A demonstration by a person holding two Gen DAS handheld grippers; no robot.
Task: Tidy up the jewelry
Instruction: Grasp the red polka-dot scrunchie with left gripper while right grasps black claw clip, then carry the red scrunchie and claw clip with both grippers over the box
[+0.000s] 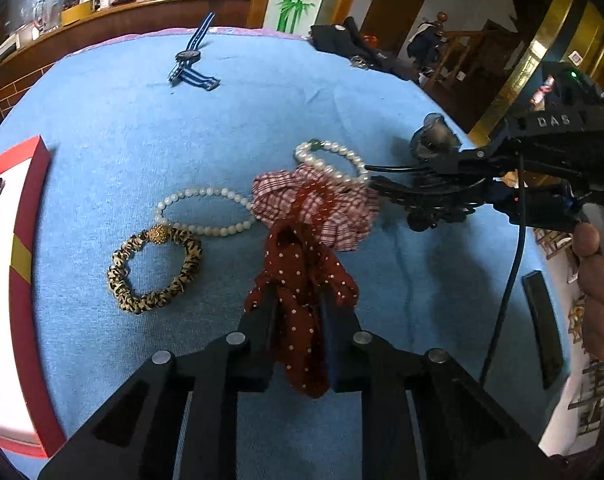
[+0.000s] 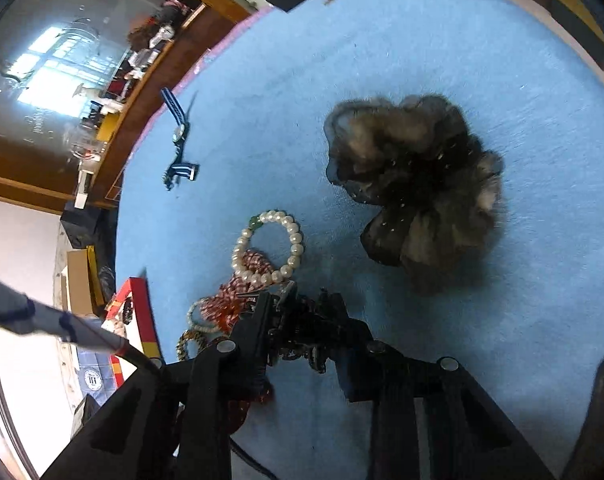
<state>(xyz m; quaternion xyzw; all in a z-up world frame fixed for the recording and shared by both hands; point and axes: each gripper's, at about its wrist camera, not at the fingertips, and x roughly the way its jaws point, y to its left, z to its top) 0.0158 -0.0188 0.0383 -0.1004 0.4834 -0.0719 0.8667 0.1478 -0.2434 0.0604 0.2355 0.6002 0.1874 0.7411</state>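
Observation:
My left gripper [image 1: 298, 300] is shut on a dark red polka-dot scrunchie [image 1: 302, 280] and holds it just above the blue cloth. Behind it lie a red-white checked scrunchie [image 1: 341, 208], a pearl bracelet with a green bead [image 1: 333, 160], a long white bead bracelet [image 1: 206, 212] and a leopard-print scrunchie [image 1: 154, 272]. My right gripper [image 1: 377, 184] reaches in from the right at the checked scrunchie, shut on a black ornate hair clip [image 2: 302, 328]. The pearl bracelet [image 2: 270, 248] lies just ahead of it.
A red box with white lining [image 1: 22, 248] stands at the left edge, a dark item inside. A blue striped watch [image 1: 190, 60] lies at the far side. A grey furry scrunchie [image 2: 413, 184] lies right of the pearls. Dark items [image 1: 349, 44] sit at the far edge.

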